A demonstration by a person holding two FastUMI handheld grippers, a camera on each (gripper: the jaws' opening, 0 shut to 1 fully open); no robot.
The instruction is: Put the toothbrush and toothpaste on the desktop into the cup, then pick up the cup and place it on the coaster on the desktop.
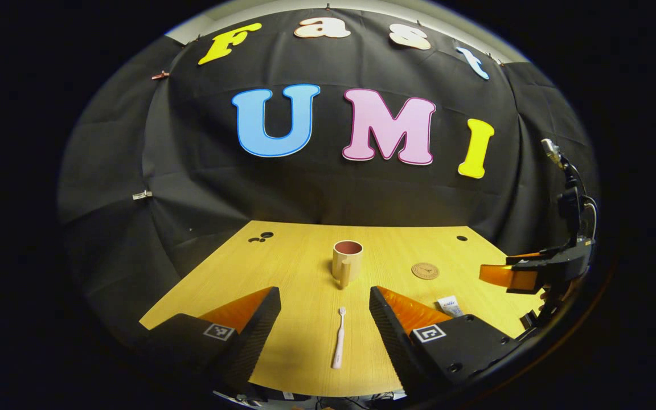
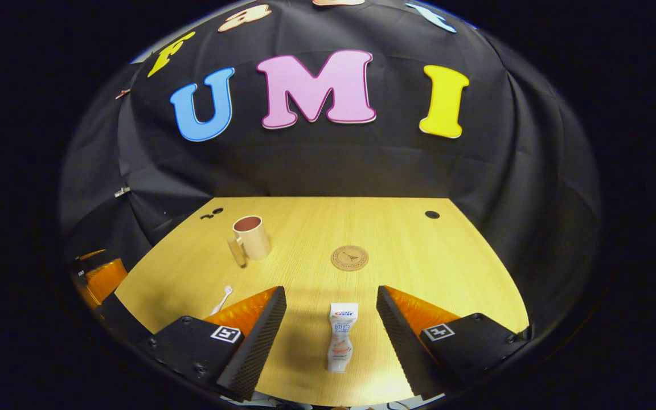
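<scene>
A pink toothbrush (image 1: 339,337) lies lengthwise on the wooden desktop (image 1: 305,267), directly between the wide-apart fingers of my left gripper (image 1: 324,299), which is open above it. A beige cup (image 1: 347,262) with a handle stands upright beyond the brush. A round brown coaster (image 1: 425,270) lies right of the cup. In the right gripper view a white toothpaste tube (image 2: 342,337) lies between the spread fingers of my right gripper (image 2: 331,296), open and empty. The cup (image 2: 252,237), coaster (image 2: 349,257) and toothbrush head (image 2: 225,294) lie farther off.
The right gripper (image 1: 519,276) and its mount show at the right edge of the left gripper view, over the toothpaste tube (image 1: 450,306). Small dark holes (image 2: 431,214) mark the desktop's far corners. Black cloth walls close the back and sides.
</scene>
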